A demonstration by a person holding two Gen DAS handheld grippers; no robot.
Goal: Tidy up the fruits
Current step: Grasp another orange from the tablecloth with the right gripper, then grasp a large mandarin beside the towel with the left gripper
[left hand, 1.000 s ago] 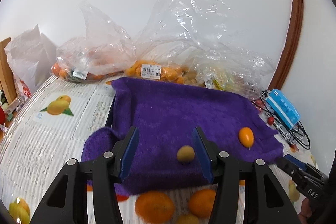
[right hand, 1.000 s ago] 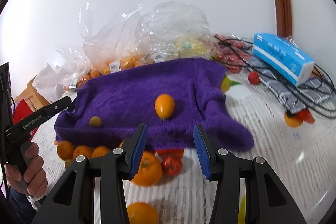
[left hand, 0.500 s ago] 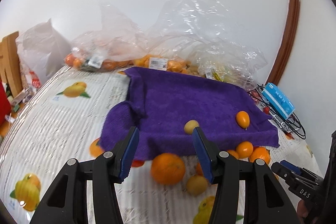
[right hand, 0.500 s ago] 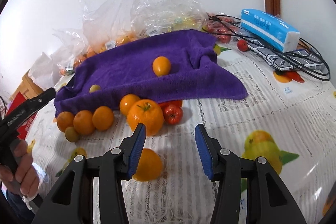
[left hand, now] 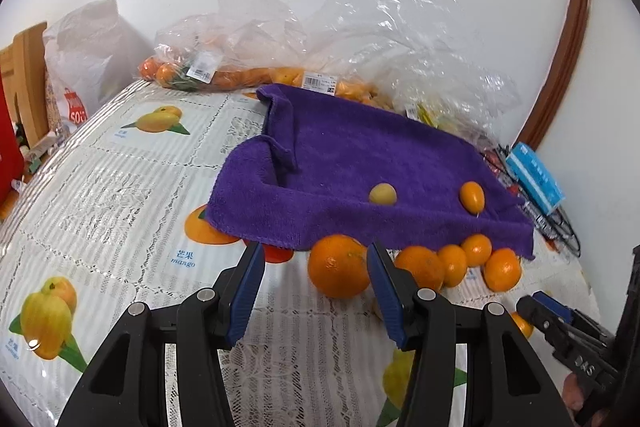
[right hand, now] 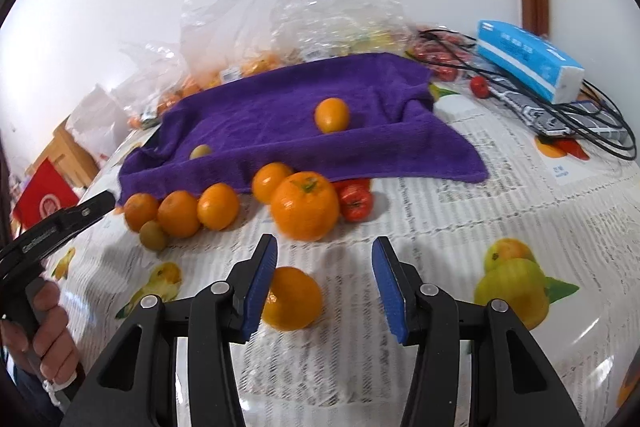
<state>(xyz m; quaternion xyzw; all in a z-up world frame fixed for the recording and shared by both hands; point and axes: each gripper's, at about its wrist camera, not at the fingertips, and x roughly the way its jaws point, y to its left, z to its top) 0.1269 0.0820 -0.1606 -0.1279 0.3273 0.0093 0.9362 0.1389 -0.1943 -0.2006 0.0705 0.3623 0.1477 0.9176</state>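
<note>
Two grippers, left (left hand: 315, 285) & right (right hand: 324, 279), both open, holding nothing. Oranges (right hand: 218, 206) lie on tablecloth (left hand: 120, 187) w/ printed "mango", at purple towel (left hand: 360, 163) edge; white wall behind.

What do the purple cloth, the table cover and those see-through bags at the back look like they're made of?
Purple cloth: soft fuzzy fabric, probably microfibre or terry, matte, with nap and limp folds.
Table cover: looks like glossy vinyl printed with fruit over a lace pattern, judging by its sheen.
Bags: thin clear plastic film, crinkled, with bright glints.
</note>
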